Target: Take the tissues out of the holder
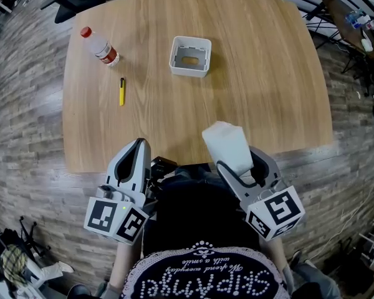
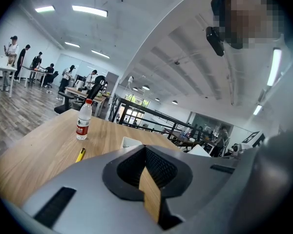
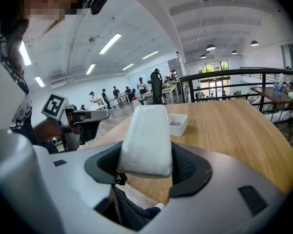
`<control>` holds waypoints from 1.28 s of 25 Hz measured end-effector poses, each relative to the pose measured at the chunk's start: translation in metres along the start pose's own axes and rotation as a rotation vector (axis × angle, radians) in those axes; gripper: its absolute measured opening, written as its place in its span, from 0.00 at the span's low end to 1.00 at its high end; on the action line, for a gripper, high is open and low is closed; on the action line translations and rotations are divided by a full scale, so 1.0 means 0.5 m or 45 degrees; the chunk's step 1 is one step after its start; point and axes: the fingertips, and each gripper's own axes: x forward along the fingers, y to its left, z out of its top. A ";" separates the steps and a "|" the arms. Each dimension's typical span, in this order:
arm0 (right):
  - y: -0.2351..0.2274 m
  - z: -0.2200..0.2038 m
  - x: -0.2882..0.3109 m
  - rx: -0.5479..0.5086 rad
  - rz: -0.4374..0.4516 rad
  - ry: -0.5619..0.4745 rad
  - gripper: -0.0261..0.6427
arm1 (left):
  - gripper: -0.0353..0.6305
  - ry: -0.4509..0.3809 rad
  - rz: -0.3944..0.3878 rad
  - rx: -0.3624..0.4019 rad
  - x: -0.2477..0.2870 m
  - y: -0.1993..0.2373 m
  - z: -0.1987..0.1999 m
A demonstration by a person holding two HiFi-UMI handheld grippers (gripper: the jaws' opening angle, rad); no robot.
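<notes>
A white tissue pack (image 1: pixel 226 143) sits clamped between the jaws of my right gripper (image 1: pixel 241 162), held just above the near edge of the wooden table (image 1: pixel 262 86). In the right gripper view the tissue pack (image 3: pixel 146 138) fills the space between the jaws of that gripper (image 3: pixel 146 156). The white holder (image 1: pixel 189 69) stands open-topped at the table's far middle, and looks empty; it also shows as a small holder (image 3: pixel 178 124) beyond the pack. My left gripper (image 1: pixel 138 146) hovers at the near table edge, jaws shut on nothing (image 2: pixel 145 152).
A clear water bottle (image 1: pixel 101 47) with a red cap lies at the far left of the table, and a yellow pen (image 1: pixel 121 91) lies near it. The bottle (image 2: pixel 83 121) and pen (image 2: pixel 80 154) also show in the left gripper view. Desks and people fill the room beyond.
</notes>
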 end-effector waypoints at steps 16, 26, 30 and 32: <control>-0.001 -0.008 -0.005 0.058 0.024 -0.007 0.45 | 0.06 0.005 -0.024 0.014 0.005 -0.011 -0.001; -0.002 -0.007 -0.001 0.049 0.031 0.005 0.45 | 0.06 0.000 -0.020 0.012 0.006 -0.010 0.001; -0.002 -0.007 0.000 0.048 0.032 0.010 0.45 | 0.06 0.001 -0.018 0.009 0.007 -0.009 0.001; -0.001 -0.009 -0.001 0.048 0.031 0.012 0.45 | 0.06 0.001 -0.016 0.008 0.005 -0.009 0.000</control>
